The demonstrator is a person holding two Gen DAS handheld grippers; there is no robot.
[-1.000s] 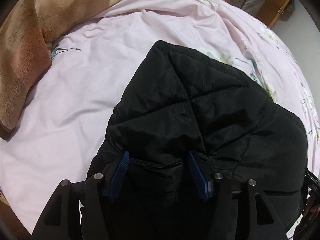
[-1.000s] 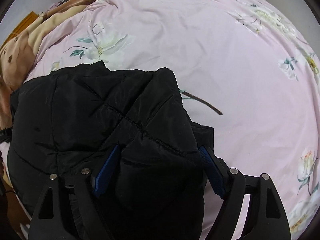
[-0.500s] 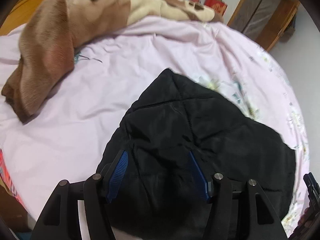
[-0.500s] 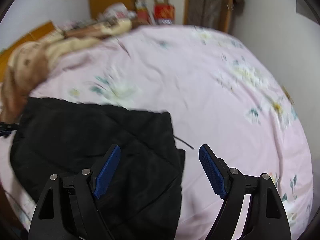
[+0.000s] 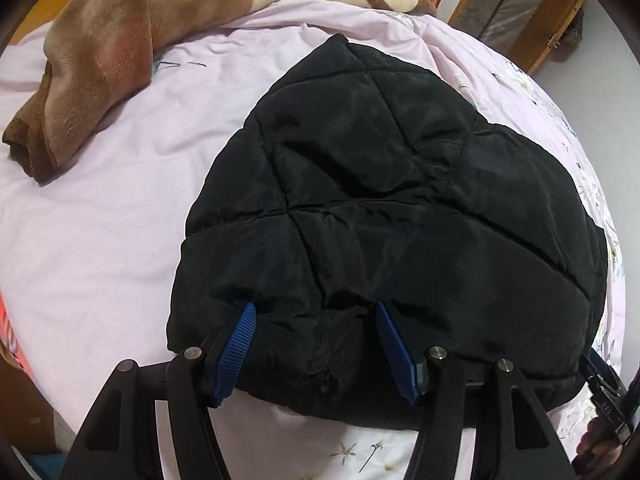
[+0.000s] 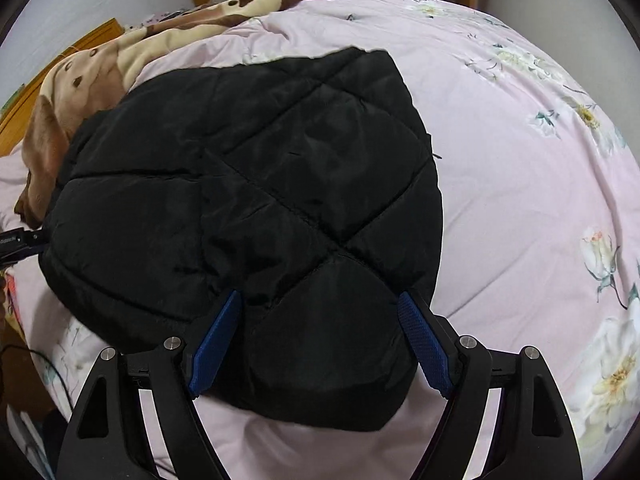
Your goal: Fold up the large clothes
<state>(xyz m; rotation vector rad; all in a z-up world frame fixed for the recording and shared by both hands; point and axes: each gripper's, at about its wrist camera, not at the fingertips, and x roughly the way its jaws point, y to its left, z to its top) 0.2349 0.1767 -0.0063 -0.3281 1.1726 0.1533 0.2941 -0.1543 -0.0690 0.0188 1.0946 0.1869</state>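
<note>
Evidently both claws, the left gripper [image 5: 312,320] and the right gripper [image 6: 320,312], hang wide-jawed and empty over the near edge of the folded black quilted jacket [image 5: 400,208], which lies on the pink floral bedspread [image 5: 100,220] beside the brown blanket [image 5: 100,60].

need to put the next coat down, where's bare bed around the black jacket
Widest free patch: pink bedspread right of the black jacket, out to the bed's edge. A second patch lies left of it, between jacket and brown blanket. Crowded: the head of the bed under that blanket, and the near edge, where both grippers straddle the jacket.
</note>
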